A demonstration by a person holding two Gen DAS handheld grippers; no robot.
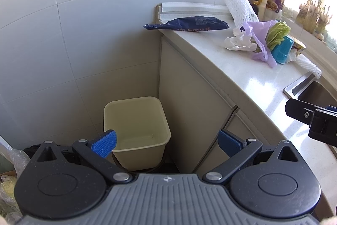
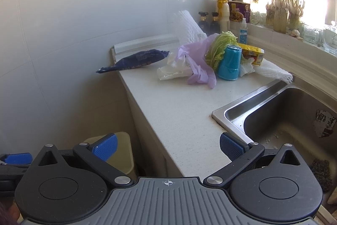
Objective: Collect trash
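The trash lies in a loose heap at the far end of the white worktop [image 2: 179, 111], near the tiled wall. A dark blue wrapper [image 2: 134, 60] lies flat at the far left, its end overhanging the worktop edge. Right of it sit crumpled white paper [image 2: 172, 71] and a limp lilac plastic bag [image 2: 200, 69], touching each other. A pale green cabbage leaf [image 2: 221, 47] leans against the bag, with a turquoise cup [image 2: 230, 62] standing upside down just in front of it and a yellow carton [image 2: 252, 54] behind. White foam netting [image 2: 273, 71] stretches from the heap to the rim of the steel sink [image 2: 236, 111].

A cream bin [image 1: 137, 130] stands on the floor in the corner beside the cabinet, below the wrapper; it looks empty.

The left hand-held gripper [image 1: 166, 144] hovers above the bin, its blue pads spread wide and holding nothing. The right hand-held gripper [image 2: 168, 147] hangs over the near worktop edge, likewise spread wide, touching nothing.
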